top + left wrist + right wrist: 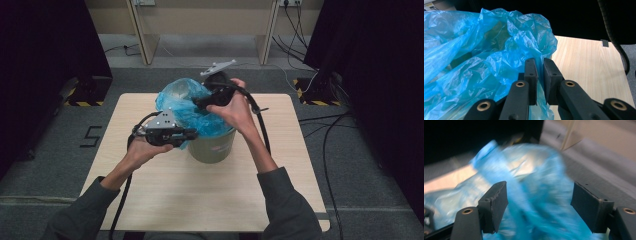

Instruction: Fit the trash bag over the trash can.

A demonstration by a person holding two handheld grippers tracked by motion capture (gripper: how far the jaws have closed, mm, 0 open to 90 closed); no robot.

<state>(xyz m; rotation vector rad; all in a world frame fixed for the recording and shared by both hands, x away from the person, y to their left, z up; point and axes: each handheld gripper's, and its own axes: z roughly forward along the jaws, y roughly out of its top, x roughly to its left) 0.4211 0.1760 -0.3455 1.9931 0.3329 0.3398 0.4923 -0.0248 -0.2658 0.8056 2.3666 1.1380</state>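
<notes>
Grey-green bin [212, 146] sits near the middle of the wooden table [165, 190], a crumpled blue plastic bag [177, 100] puffed over its rim. My left tool [539, 75] is at the bin's near left side, jaws pressed nearly together, pinching a fold of the bag's edge. My right tool [539, 206] is above the bin's far side, tilted down toward the bag; jaws spread wide, blue film between them but not gripped. Right gripper view is blurred. My right hand [235, 107] wraps that tool's handle.
</notes>
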